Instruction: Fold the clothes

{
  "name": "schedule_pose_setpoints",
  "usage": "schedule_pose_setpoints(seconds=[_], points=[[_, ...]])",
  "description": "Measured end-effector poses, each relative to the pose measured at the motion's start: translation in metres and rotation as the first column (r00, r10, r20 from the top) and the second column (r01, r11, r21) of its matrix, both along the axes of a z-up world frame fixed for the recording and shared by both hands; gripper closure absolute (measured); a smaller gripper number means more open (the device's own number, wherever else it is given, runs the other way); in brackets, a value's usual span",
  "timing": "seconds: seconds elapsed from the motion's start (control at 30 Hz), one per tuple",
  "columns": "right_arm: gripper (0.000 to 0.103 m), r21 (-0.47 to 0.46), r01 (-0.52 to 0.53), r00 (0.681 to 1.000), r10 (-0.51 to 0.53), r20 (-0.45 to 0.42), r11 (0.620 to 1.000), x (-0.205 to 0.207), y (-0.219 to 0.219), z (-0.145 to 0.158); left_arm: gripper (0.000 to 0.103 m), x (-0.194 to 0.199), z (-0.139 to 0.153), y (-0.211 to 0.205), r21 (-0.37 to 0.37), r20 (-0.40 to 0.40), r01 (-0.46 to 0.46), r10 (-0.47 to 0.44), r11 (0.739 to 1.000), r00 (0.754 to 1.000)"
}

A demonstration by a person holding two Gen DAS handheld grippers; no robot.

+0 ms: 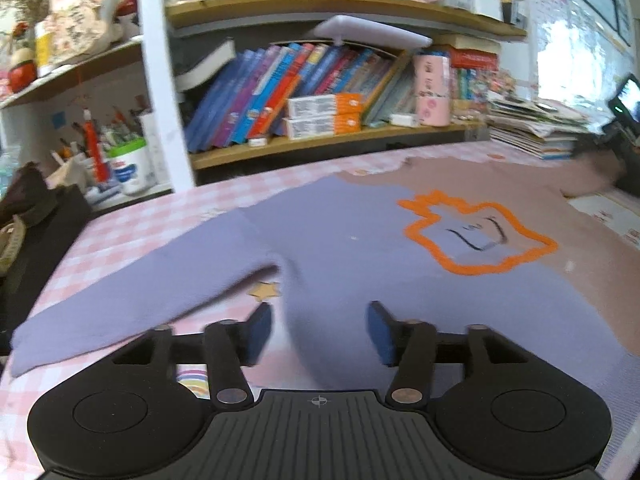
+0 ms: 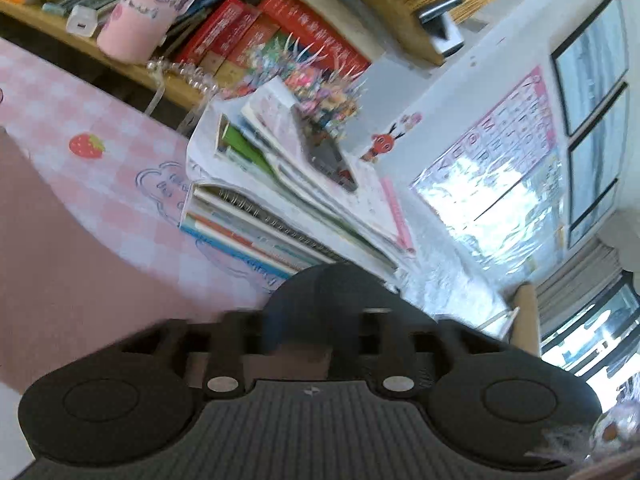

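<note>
Two tongs, one sweater laid flat

Left tongs point(image 1: 320, 330) stood spread, empty, over the sweater point(image 1: 340, 240) hem, likely lining up a fold; its sleeve point(image 1: 132, 300) lay toward nine o'clock on the table point(image 1: 120, 224). Right tongs point(image 2: 316, 320) blurred, state unclear, facing books point(image 2: 280, 208) at twelve.

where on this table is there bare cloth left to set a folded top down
Bare checked tablecloth runs between the purple sleeve and the bookshelf. A smaller patch lies between the brown half of the sweater and the book stack. That far right corner is crowded, and the sweater covers the middle.
</note>
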State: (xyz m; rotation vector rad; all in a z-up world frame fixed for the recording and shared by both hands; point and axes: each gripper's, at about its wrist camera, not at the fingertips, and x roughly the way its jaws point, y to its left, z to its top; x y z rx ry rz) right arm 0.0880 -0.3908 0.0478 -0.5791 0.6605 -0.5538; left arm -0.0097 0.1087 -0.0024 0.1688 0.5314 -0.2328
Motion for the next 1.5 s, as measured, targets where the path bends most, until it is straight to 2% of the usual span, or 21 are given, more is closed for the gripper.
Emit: schedule_pose_setpoints(seconds=[0.07,0.1,0.13,0.17,0.23,0.27,0.3,0.33,0.47,0.6,0.73,0.8,0.87,0.97,1.13,1.23,1.3,1.33,1.43,1.5], points=[[0.058,0.044,-0.038,0.998,0.036,0.055,0.998,-0.012,0.008,0.009,0.036,0.002,0.003,0.005,-0.007,0.007,-0.019,0.019,1.0,1.0],[0.056,0.101,-0.074,0.995,0.066,0.077,0.992,-0.021,0.016,0.014,0.036,0.004,0.003,0.008,-0.018,0.005,-0.025,0.025,1.0,1.0],[0.055,0.208,-0.139,0.988,0.121,0.098,0.968,-0.032,0.025,0.019,0.036,0.005,0.003,0.01,-0.034,0.003,-0.03,0.03,0.999,1.0],[0.051,0.31,-0.204,0.977,0.173,0.125,0.929,-0.044,0.034,0.025,0.036,0.006,0.003,0.012,-0.051,0.007,-0.041,0.042,0.998,0.999],[0.047,0.494,-0.321,0.947,0.272,0.171,0.808,-0.065,0.051,0.029,0.037,0.005,0.003,0.015,-0.082,0.024,-0.067,0.069,0.994,0.997],[0.047,0.568,-0.366,0.93,0.315,0.191,0.737,-0.075,0.06,0.028,0.039,0.003,0.003,0.017,-0.089,0.031,-0.076,0.079,0.993,0.996],[0.047,0.602,-0.388,0.919,0.342,0.196,0.698,-0.083,0.07,0.024,0.04,0.0,0.004,0.018,-0.093,0.031,-0.084,0.088,0.992,0.996],[0.047,0.62,-0.4,0.912,0.362,0.195,0.675,-0.09,0.079,0.02,0.043,-0.003,0.004,0.02,-0.102,0.024,-0.088,0.091,0.991,0.996],[0.048,0.678,-0.433,0.886,0.418,0.2,0.594,-0.122,0.109,0.004,0.043,-0.024,0.006,0.023,-0.158,-0.022,-0.079,0.077,0.984,0.997],[0.05,0.716,-0.43,0.888,0.399,0.226,0.551,-0.152,0.121,-0.005,0.044,-0.046,-0.002,0.023,-0.222,-0.069,-0.088,0.075,0.971,0.995],[0.052,0.75,-0.433,0.89,0.37,0.267,0.5,-0.181,0.13,-0.012,0.044,-0.06,-0.014,0.025,-0.307,-0.101,-0.105,0.078,0.946,0.992],[0.052,0.757,-0.424,0.897,0.348,0.273,0.497,-0.194,0.135,-0.015,0.046,-0.064,-0.018,0.024,-0.317,-0.11,-0.115,0.084,0.941,0.99],[0.054,0.76,-0.401,0.909,0.327,0.26,0.511,-0.202,0.136,-0.021,0.051,-0.065,-0.02,0.022,-0.302,-0.115,-0.123,0.092,0.946,0.989],[0.056,0.753,-0.373,0.922,0.311,0.232,0.543,-0.211,0.137,-0.029,0.052,-0.067,-0.019,0.016,-0.279,-0.111,-0.11,0.082,0.954,0.99],[0.056,0.752,-0.358,0.928,0.303,0.218,0.553,-0.216,0.138,-0.035,0.052,-0.067,-0.024,0.003,-0.249,-0.108,-0.081,0.056,0.965,0.993],[0.061,0.739,-0.354,0.929,0.307,0.208,0.573,-0.215,0.143,-0.036,0.052,-0.067,-0.025,-0.001,-0.241,-0.1,-0.067,0.044,0.968,0.994],[0.063,0.725,-0.355,0.929,0.312,0.201,0.59,-0.214,0.146,-0.036,0.057,-0.067,-0.025,-0.001,-0.253,-0.094,-0.072,0.05,0.965,0.994],[0.063,0.719,-0.355,0.928,0.315,0.197,0.598,-0.213,0.148,-0.037,0.067,-0.067,-0.026,0.0,-0.256,-0.091,-0.078,0.056,0.963,0.994],[0.065,0.699,-0.359,0.926,0.328,0.184,0.619,-0.21,0.152,-0.037,0.074,-0.066,-0.029,0.0,-0.27,-0.076,-0.083,0.065,0.959,0.995],[0.07,0.697,-0.36,0.926,0.33,0.185,0.62,-0.209,0.153,-0.037,0.082,-0.065,-0.03,0.0,-0.283,-0.074,-0.083,0.064,0.956,0.995]])
